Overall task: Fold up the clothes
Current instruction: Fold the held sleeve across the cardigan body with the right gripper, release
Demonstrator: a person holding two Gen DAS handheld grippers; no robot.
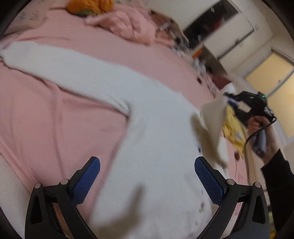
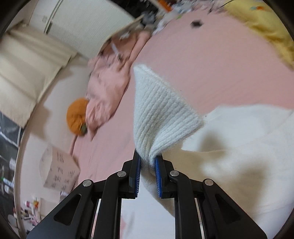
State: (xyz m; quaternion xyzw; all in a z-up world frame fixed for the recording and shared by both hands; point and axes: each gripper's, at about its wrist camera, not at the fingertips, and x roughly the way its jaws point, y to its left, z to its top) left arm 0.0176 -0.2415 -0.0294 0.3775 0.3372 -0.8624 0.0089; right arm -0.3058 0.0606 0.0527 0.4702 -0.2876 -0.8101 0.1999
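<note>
Left wrist view: left gripper (image 1: 147, 176) jaws wide apart, nothing between the pads, hovering over a white sweater (image 1: 139, 117) spread on the pink bedsheet (image 1: 55, 114). One sleeve runs toward 10 o'clock. At 3 o'clock a hand (image 1: 261, 128) holds the right gripper (image 1: 227, 99), which lifts the other sleeve. Pink garment (image 1: 128, 23) and orange bundle (image 1: 90, 7) at 12 o'clock.

Right wrist view: right gripper (image 2: 148, 161) clamped on the ribbed cuff (image 2: 158, 110); sweater body at 3 o'clock. Cardboard box (image 2: 58, 169) at 8 o'clock, yellow fabric (image 2: 266, 23) at 1 o'clock.
</note>
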